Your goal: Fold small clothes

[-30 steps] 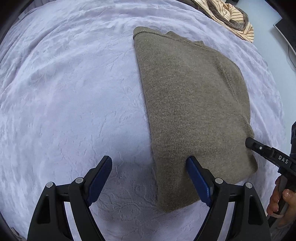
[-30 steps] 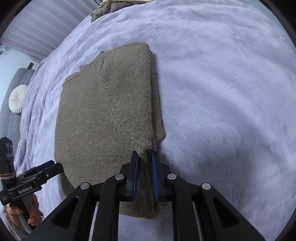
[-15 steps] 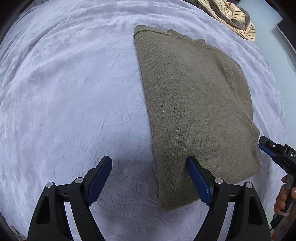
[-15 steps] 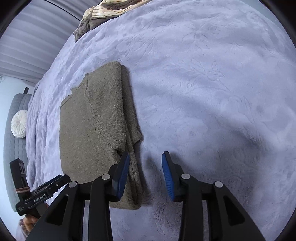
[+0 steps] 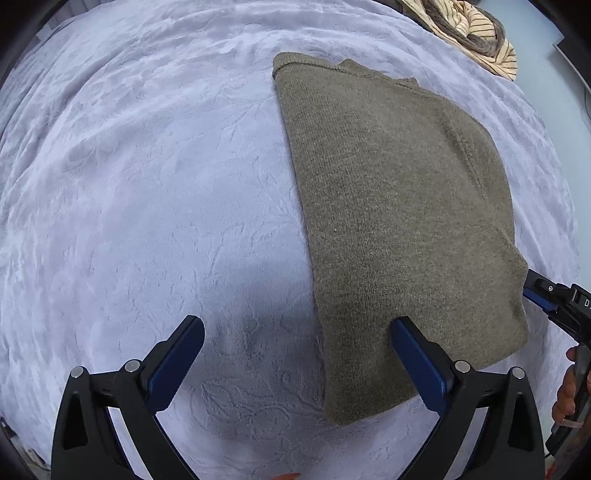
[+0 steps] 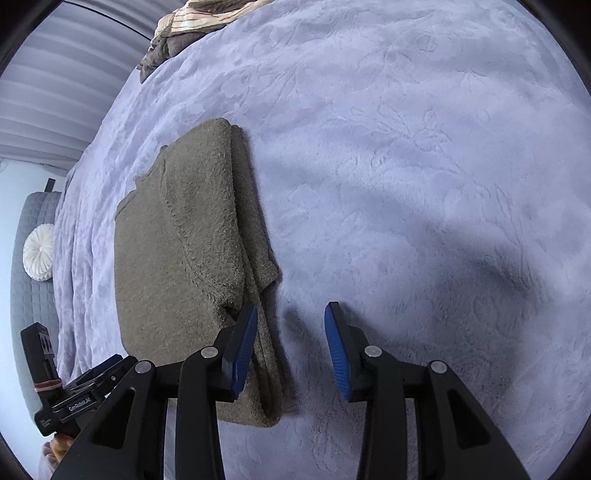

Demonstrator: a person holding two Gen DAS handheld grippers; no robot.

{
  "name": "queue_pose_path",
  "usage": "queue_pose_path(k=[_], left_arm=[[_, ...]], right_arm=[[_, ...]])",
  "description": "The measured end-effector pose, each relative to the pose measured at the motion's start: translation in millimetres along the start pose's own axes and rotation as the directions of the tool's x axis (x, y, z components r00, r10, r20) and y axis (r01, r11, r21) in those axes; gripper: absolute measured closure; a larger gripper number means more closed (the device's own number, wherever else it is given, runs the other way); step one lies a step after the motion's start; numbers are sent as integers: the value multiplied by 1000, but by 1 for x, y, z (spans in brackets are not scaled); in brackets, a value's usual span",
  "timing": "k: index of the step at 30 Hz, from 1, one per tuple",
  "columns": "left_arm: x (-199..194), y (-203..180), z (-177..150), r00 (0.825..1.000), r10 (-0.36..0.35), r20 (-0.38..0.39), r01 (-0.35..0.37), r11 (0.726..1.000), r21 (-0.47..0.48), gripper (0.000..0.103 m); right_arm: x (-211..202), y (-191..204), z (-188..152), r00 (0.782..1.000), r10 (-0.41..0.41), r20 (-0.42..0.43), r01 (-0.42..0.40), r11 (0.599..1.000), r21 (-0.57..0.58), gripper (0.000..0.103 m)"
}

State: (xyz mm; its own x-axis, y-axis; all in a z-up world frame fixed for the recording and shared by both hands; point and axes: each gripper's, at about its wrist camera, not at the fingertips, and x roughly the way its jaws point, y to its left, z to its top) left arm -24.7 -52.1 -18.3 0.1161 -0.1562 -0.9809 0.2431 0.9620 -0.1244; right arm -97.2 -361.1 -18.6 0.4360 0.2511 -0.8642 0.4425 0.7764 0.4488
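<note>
Knitwear first: your olive-brown sweater (image 5: 399,221) lies folded into a thick rectangle on the pale lilac bedspread (image 5: 147,184), flat and free of both tools; in the right wrist view its doubled layers stack along the edge nearest your right gripper, with a small flap sticking out at that side.

Your left gripper (image 5: 297,362) points steeply down over the near corner of the sweater; its jaws are opening and already stand very wide; one blue pad (image 5: 417,365) hovers above the knit, the other over bare bedspread, and nothing is pinched between them.

Your right gripper (image 6: 290,350) sits at the opposite long edge of the sweater; its jaws stand moderately parted and grip nothing; its left pad (image 6: 242,350) overlaps the folded edge in the picture, though you cannot tell whether it touches the fabric; the other pad is over plain bedspread, just beside the sweater.

Each tool shows at the margin of the other's view; part of your hand (image 5: 565,395) is visible on the right gripper's handle.

Farther off, a heap of striped and brown clothes (image 5: 465,26) lies at the far edge of the bed, well apart from the sweater; a round white cushion (image 6: 38,253) rests on a grey quilted seat (image 6: 26,295) beside the bed.
</note>
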Motion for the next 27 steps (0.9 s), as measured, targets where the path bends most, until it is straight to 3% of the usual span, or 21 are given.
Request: queue_pose_path(k=[9,11,12,16,20,25,27], left_arm=[[2,-2,6,1000,25,6,-25,1000,16,2],[2,-2,8,1000,22,3,-23,1000,17,2],[1,1,8,1000,16,0,-16,1000,15,2],[-2,16,14,999,-41,1,41,998,-41,2],[-8,35,33,998,-36,57,42,994,-103,2],[-1,40,62,993,-88,81,100,983,-156,2],[2,31,69,992,-85,90,98,984,-152,2]], right_arm=[[1,-1,10,1000,-8,6,8,1000,-11,60],[1,1,11,1000,3,10,-3,1000,-20,33],[1,2,13,1000,15,13,-14,1000,-25,31],[0,9,21,999,36,13,-35,997,-62,31],[3,16,38,997,80,23,-78,995,-69,31],[22,29,66,986,166,17,-165,984,-75,32],[36,33,77,985,170,-11,-171,983,-74,51]])
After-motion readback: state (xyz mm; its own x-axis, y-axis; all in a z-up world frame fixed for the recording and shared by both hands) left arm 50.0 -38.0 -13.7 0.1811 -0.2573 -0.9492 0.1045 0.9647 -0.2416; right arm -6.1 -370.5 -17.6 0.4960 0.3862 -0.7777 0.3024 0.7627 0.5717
